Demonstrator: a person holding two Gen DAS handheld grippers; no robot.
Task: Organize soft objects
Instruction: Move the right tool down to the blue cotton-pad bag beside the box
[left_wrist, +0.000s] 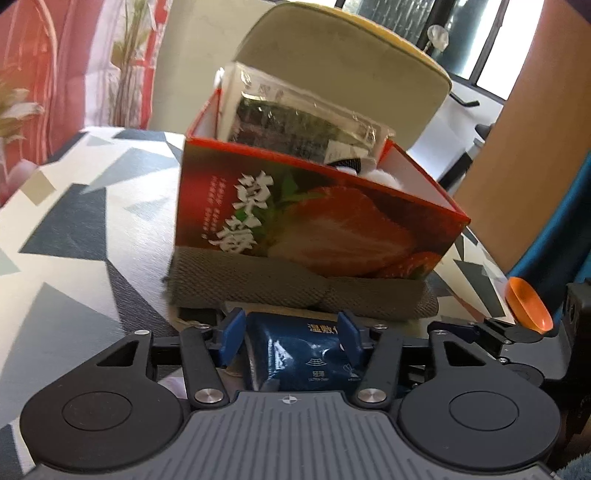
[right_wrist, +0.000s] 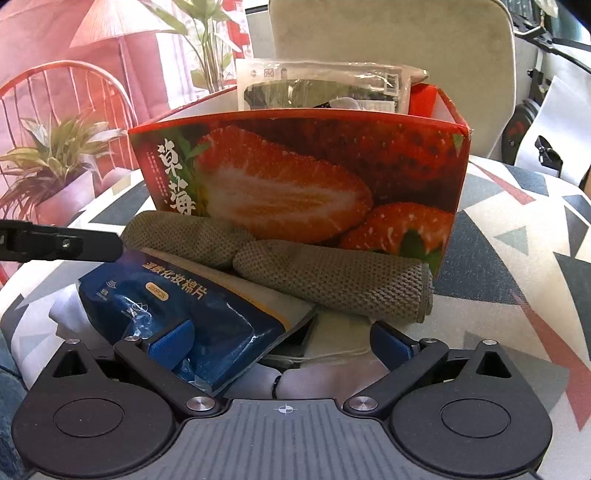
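A dark blue packet of cotton pads (left_wrist: 303, 354) lies on the table in front of the red strawberry box (left_wrist: 314, 221). My left gripper (left_wrist: 291, 338) is shut on the packet, a blue pad against each of its sides. In the right wrist view the same packet (right_wrist: 177, 306) lies at the left, with a black finger of the left gripper (right_wrist: 59, 243) at its far end. My right gripper (right_wrist: 282, 343) stands open, its left pad over the packet's near corner and nothing pressed. A rolled grey-brown knit cloth (right_wrist: 332, 277) leans against the box (right_wrist: 314, 177).
A clear plastic packet (right_wrist: 321, 85) stands up out of the box. White fabric (right_wrist: 332, 354) lies under the right gripper. The tablecloth (left_wrist: 74, 221) has a grey triangle pattern. A beige chair back (left_wrist: 332, 55) rises behind the table. An orange rounded piece (left_wrist: 528, 306) shows at the right.
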